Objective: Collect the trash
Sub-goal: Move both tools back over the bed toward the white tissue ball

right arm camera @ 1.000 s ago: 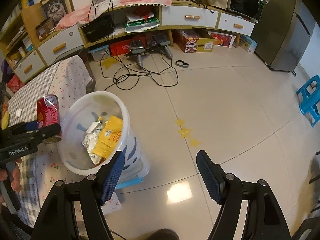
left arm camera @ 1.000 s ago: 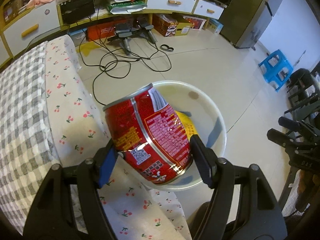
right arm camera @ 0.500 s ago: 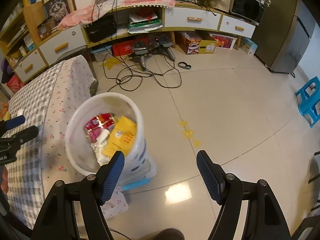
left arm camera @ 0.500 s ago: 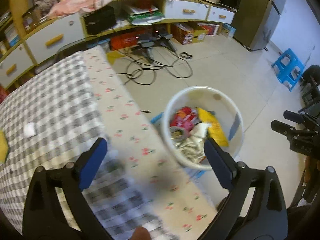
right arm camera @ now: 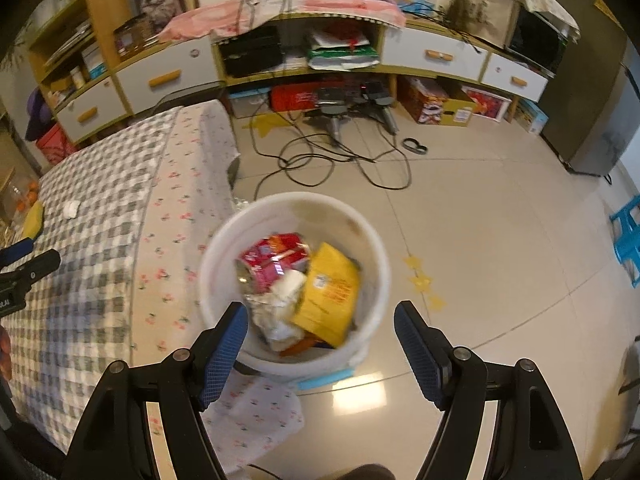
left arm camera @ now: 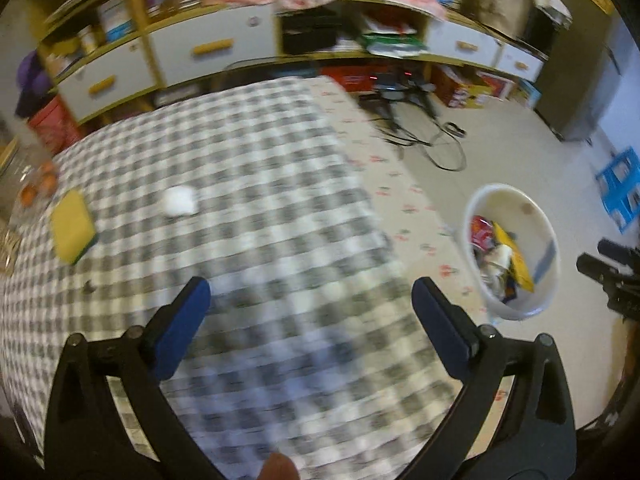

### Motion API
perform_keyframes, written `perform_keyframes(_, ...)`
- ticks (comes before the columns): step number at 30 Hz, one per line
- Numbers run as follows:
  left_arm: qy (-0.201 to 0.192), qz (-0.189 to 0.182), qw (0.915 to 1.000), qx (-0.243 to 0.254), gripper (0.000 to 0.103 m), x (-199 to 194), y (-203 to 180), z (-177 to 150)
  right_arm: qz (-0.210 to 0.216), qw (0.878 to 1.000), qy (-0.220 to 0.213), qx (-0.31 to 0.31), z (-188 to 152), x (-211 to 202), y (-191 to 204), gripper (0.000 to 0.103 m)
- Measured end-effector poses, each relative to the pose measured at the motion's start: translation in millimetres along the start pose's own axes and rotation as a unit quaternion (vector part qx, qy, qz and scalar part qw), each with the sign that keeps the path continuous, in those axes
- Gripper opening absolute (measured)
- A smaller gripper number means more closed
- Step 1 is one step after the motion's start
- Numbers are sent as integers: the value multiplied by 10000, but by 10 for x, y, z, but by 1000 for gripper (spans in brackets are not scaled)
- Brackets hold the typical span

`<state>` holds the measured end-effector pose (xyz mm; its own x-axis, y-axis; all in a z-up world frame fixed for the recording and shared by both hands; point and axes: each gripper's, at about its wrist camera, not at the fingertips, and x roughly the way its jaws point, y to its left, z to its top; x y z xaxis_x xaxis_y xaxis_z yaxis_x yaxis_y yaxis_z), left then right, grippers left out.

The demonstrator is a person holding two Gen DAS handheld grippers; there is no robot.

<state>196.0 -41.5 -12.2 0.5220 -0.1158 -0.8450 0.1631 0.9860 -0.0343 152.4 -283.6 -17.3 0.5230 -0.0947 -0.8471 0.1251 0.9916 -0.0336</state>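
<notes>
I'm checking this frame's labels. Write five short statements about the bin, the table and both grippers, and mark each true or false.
1. The left gripper holds a red can. False: its jaws are open and empty, above the checkered table.
2. The red can lies inside the white bin. True.
3. The bin stands on the table. False: it stands on the floor beside the table.
4. A yellow sponge and a white crumpled wad lie on the table. True.
5. The right gripper is shut on a yellow packet. False: it is open and empty; the packet lies in the bin.
</notes>
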Motion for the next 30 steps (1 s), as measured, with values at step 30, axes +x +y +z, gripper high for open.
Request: perform_keyframes(30,9,1269,9551,-2677,100,215,2150,39,671,9964,116,-509,416,520,1523,78)
